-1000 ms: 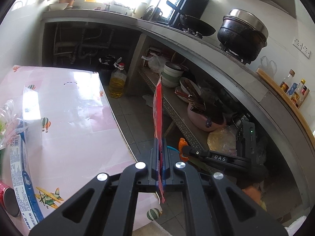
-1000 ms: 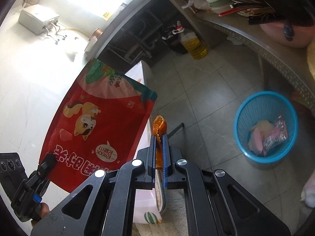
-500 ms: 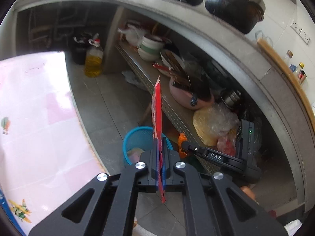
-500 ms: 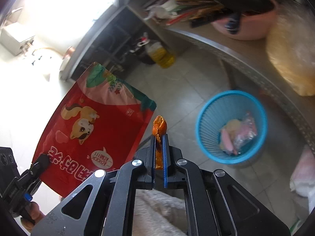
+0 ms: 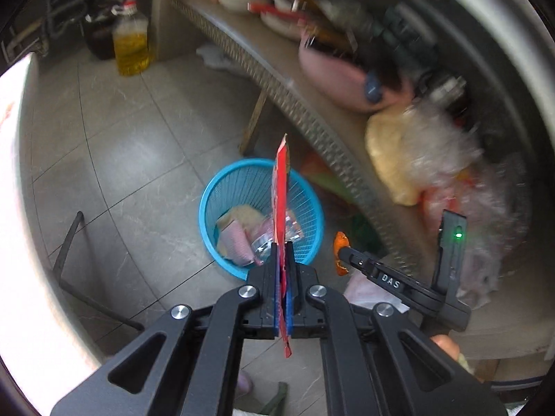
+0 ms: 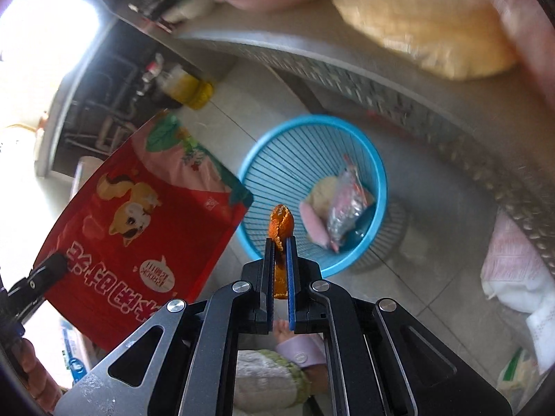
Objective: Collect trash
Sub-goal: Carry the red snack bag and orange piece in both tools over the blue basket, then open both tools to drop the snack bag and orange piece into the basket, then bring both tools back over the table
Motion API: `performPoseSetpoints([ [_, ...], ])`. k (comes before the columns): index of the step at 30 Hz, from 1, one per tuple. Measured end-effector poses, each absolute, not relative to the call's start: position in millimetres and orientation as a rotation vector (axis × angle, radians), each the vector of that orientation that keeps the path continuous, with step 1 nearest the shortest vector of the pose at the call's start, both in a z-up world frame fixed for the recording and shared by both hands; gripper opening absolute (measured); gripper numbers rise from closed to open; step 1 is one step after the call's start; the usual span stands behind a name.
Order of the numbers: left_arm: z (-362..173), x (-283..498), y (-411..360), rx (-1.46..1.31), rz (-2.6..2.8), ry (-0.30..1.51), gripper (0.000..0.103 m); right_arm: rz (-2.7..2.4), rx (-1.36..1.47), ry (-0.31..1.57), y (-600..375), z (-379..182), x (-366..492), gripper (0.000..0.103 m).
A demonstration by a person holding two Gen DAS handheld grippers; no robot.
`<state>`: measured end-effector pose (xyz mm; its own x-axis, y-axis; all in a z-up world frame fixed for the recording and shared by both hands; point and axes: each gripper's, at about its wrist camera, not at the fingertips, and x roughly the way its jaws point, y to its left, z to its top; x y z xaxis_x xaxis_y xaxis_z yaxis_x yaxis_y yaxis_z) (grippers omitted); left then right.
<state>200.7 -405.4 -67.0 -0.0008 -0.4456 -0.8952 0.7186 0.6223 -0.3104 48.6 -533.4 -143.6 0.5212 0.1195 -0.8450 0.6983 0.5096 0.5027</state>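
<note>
Blurred shelf clutter (image 5: 399, 79) beyond basket (image 5: 215, 187)

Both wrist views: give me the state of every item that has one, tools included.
Left tool: shut on the red snack bag.
Red snack bag: held by its edge, empty-looking, flat.
Right tool: shut on the orange peel.
Orange peel: pinched, sticking out past the tips.
Blue basket: upright on the floor, open, trash already inside.
Oil bottle: upright, capped, on the floor.
</note>
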Motion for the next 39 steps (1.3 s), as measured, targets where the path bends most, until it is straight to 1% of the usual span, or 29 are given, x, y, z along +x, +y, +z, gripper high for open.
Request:
performPoseSetpoints([
  [4, -104.6, 219.9, -435.0, 0.352, -0.878, 1.321, 0.003, -0.424, 0.996, 0.997, -541.6, -162.7, 70.3, 0.005],
  [5, -111.9, 224.7, -441.1, 0.364, -0.862, 1.325, 0.004, -0.423, 0.994, 0.994, -545.2, -169.0, 76.4, 0.007],
  [6, -119.6, 229.5, -446.6, 0.378, -0.85, 1.329, 0.006, -0.427, 0.984, 1.0, -546.9, -174.9, 82.3, 0.01],
  [7, -125.5, 233.4, -449.3, 0.393, -0.833, 1.329, 0.015, -0.438, 0.975, 1.014, -549.6, -183.5, 89.1, 0.011],
  [8, -131.5, 237.5, -452.4, 0.407, -0.805, 1.323, 0.024, -0.441, 0.978, 1.031, -552.4, -192.2, 93.2, 0.019],
  [9, -136.0, 239.9, -454.1, 0.412, -0.788, 1.317, 0.025, -0.442, 0.98, 1.046, -554.0, -200.2, 97.3, 0.028],
  [12, -138.4, 243.9, -452.4, 0.391, -0.776, 1.321, 0.027, -0.485, 0.968, 1.082, -554.1, -211.3, 95.7, 0.03],
  [14, -132.4, 242.6, -447.0, 0.38, -0.783, 1.304, 0.031, -0.479, 0.983, 1.069, -551.9, -211.4, 88.4, 0.03],
  [18, -116.8, 240.2, -438.8, 0.388, -0.785, 1.257, 0.034, -0.475, 0.966, 1.063, -546.4, -206.9, 73.5, 0.03],
  [22, -95.3, 236.5, -431.5, 0.374, -0.793, 1.208, 0.042, -0.476, 0.974, 1.044, -540.9, -199.4, 60.9, 0.031],
  [27, -58.0, 221.8, -404.7, 0.341, -0.828, 1.133, 0.052, -0.453, 0.921, 1.003, -528.6, -175.7, 55.5, 0.037],
  [31, -30.7, 210.7, -376.7, 0.297, -0.838, 1.074, 0.059, -0.436, 0.841, 0.965, -512.5, -144.4, 53.6, 0.041],
  [33, -17.3, 204.7, -359.5, 0.276, -0.843, 1.042, 0.063, -0.422, 0.795, 0.941, -501.8, -129.3, 54.7, 0.047],
  [35, -4.3, 195.6, -342.1, 0.268, -0.841, 1.0, 0.072, -0.405, 0.735, 0.921, -489.5, -110.6, 56.5, 0.051],
  [37, 6.3, 186.1, -326.4, 0.256, -0.84, 0.953, 0.078, -0.386, 0.681, 0.895, -477.7, -91.3, 60.2, 0.056],
  [38, 12.6, 181.4, -315.7, 0.247, -0.836, 0.929, 0.082, -0.379, 0.655, 0.881, -472.2, -82.6, 61.6, 0.061],
  [39, 17.8, 178.6, -306.3, 0.241, -0.828, 0.917, 0.083, -0.373, 0.626, 0.866, -464.9, -73.4, 64.9, 0.065],
])
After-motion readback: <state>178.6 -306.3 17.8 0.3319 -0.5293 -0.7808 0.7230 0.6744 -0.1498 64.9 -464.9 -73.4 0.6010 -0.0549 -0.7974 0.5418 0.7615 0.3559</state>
